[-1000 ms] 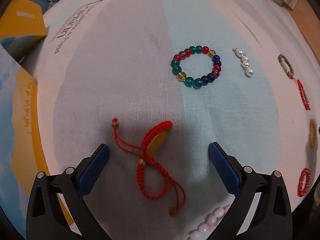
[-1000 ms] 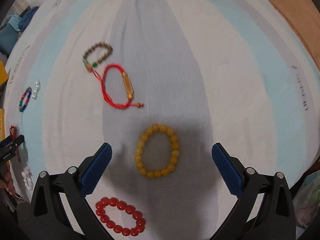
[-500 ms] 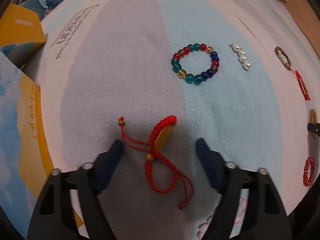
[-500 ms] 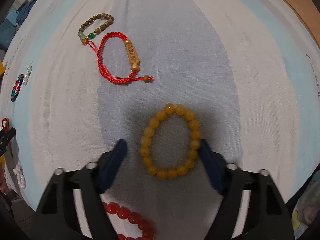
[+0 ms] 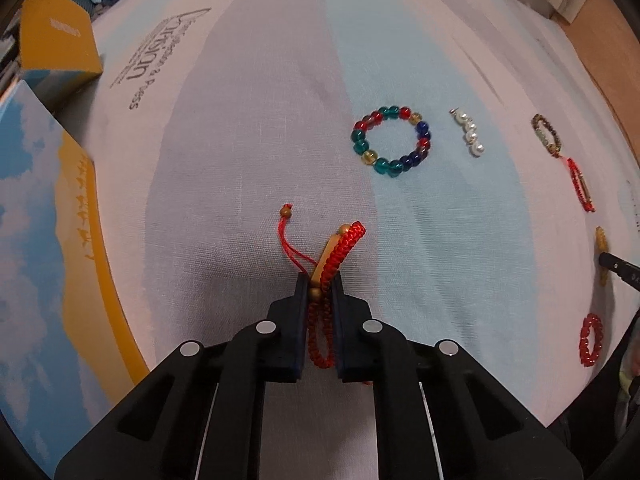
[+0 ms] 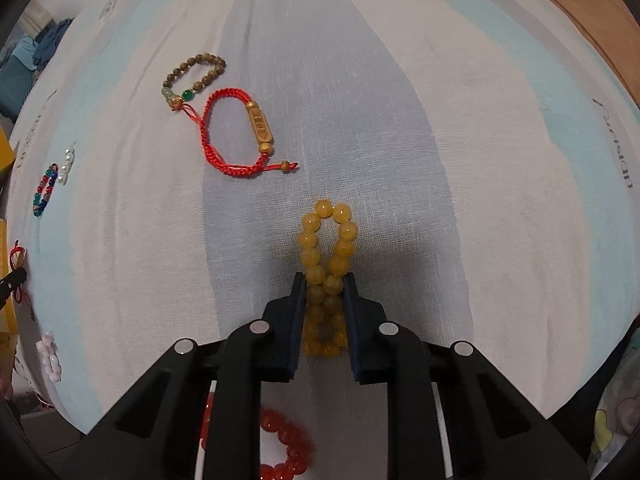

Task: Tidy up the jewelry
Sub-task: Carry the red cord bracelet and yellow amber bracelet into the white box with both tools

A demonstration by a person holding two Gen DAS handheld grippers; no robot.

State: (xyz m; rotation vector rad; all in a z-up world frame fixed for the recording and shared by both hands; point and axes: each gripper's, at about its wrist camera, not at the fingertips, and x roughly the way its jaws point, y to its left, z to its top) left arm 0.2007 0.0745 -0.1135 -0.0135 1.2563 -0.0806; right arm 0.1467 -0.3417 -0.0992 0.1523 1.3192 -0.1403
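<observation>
My left gripper is shut on a red braided cord bracelet with a gold bar; its loose end with a gold bead lies on the cloth. My right gripper is shut on a yellow bead bracelet, squeezed into a narrow loop. Both rest on a striped white, grey and light-blue cloth. A multicolour glass bead bracelet and a pearl piece lie ahead of the left gripper. A second red cord bracelet and a brown bead bracelet lie ahead left of the right gripper.
A blue and yellow box stands at the left, another yellow box behind it. A red bead bracelet lies under the right gripper. A pink bead bracelet sits at the cloth's left edge. Bare wood shows at the far right.
Both grippers have closed. The left one has clamped the red cord bracelet, the right one has clamped the yellow bead bracelet and squeezed it narrow.
</observation>
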